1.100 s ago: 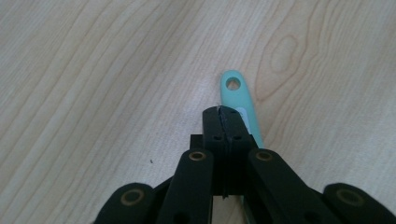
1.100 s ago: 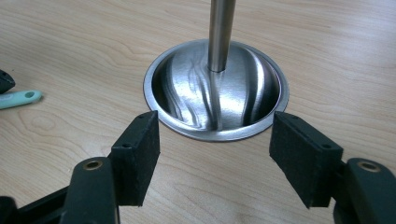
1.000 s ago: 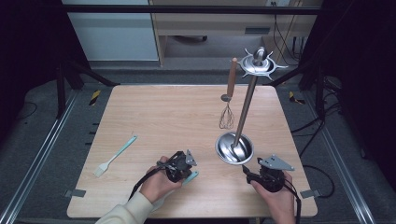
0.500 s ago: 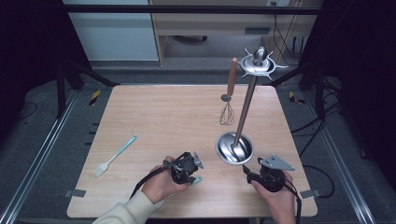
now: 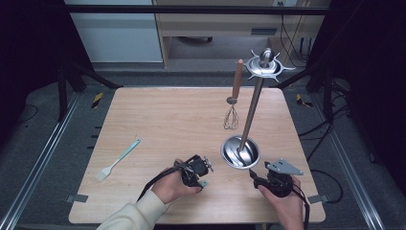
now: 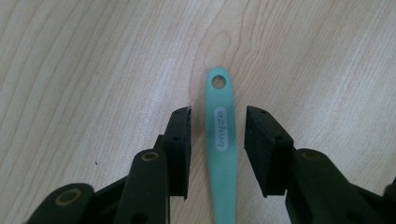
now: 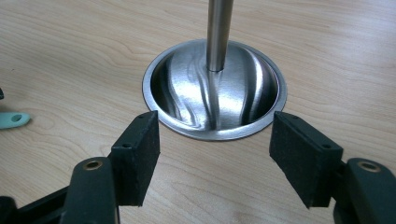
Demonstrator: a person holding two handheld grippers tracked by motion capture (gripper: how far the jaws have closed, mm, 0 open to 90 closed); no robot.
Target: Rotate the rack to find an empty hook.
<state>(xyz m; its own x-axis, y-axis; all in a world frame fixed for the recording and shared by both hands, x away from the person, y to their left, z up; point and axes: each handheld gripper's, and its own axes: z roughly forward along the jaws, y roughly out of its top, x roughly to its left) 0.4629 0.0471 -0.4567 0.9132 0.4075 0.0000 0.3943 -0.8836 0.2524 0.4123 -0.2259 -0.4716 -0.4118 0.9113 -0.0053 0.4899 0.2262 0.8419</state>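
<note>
A teal utensil handle (image 6: 219,140) with a hole at its end lies flat on the wooden table (image 5: 167,120). My left gripper (image 6: 217,116) straddles it, open, with a gap on each side; in the high view this gripper (image 5: 197,173) sits near the front edge, the handle tip (image 5: 203,183) poking out beside it. My right gripper (image 7: 215,135) is open and low on the table, facing the steel dish base (image 7: 215,88) of a utensil stand (image 5: 251,110). In the high view the right gripper (image 5: 258,176) is just in front of that base.
A whisk (image 5: 231,117) with a wooden handle hangs from the stand's hooked top (image 5: 265,64). A teal-handled white brush (image 5: 117,160) lies at the table's left front. The teal handle tip (image 7: 14,120) shows left of the right gripper.
My left gripper has shifted a little to the right over the teal handle. The right gripper, stand and whisk have stayed put.
</note>
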